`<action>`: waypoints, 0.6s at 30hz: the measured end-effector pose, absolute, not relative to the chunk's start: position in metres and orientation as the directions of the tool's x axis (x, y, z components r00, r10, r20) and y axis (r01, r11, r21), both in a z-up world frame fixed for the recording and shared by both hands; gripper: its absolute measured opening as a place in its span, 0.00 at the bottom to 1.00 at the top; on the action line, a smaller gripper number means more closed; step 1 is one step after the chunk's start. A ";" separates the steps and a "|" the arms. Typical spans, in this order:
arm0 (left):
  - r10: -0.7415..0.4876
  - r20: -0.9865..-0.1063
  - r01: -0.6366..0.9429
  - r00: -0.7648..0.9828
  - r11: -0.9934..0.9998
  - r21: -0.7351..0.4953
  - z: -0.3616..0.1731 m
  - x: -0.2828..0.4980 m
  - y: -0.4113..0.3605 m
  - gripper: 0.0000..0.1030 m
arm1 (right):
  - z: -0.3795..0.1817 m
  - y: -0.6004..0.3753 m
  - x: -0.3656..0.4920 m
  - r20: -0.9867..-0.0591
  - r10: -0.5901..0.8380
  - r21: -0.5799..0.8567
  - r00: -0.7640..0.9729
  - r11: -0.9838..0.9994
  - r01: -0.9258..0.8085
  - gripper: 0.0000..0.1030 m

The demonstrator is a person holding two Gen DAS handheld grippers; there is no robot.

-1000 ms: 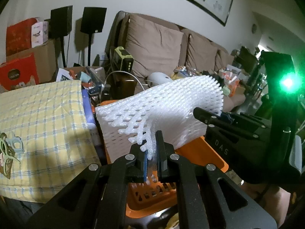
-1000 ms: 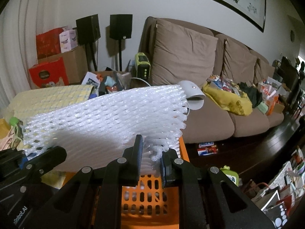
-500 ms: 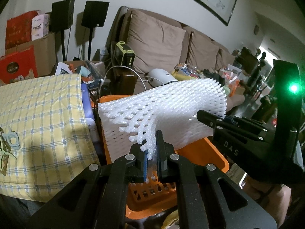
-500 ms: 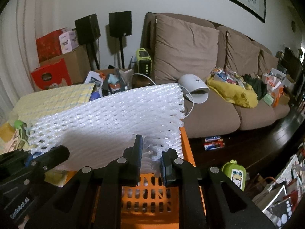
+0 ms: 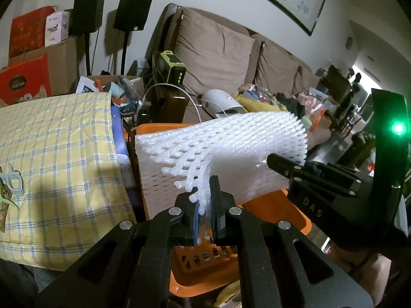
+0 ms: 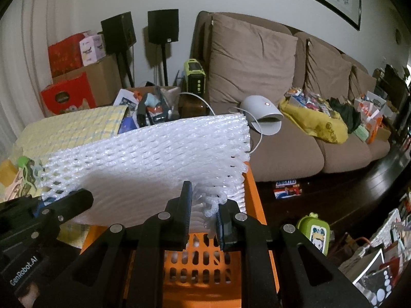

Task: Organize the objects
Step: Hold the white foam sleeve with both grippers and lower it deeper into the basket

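White foam netting (image 5: 231, 151) is hanging over the orange basket (image 6: 253, 205), left gripper (image 5: 205, 205) and right gripper (image 6: 203, 210) both pinching its near edge.

I see: brown sofa (image 6: 287, 151) beyond my jaws | on it: white dome device (image 6: 262, 118), yellow bag (image 6: 316, 125) to its right

One white foam net sheet (image 6: 154, 159) is being counted, with one orange basket (image 6: 253, 202) below it. Two grippers are being shown, the left gripper (image 5: 204, 213) and the right gripper (image 6: 203, 213). Two black speakers (image 6: 163, 25) are being counted, along with three brown back cushions (image 6: 251, 59) and one yellow checked cloth (image 5: 59, 154).
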State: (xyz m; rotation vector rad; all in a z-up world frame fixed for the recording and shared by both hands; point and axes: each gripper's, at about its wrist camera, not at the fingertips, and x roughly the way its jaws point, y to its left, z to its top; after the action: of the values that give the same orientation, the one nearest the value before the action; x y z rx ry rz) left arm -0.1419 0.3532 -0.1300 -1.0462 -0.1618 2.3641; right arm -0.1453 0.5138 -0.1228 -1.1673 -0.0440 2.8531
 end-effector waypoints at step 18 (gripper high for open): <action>0.512 -0.669 -0.424 -0.539 -0.851 -0.309 -0.141 -0.146 0.357 0.06 | -0.135 0.520 -0.151 -0.750 0.033 -0.004 -0.661 -0.999 -0.045 0.15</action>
State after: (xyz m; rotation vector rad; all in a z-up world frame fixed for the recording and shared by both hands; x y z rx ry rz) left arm -0.1456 0.3569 -0.1410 -1.0765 -0.1482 2.3627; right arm -0.1512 0.5196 -0.1347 -1.2746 0.0228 2.8240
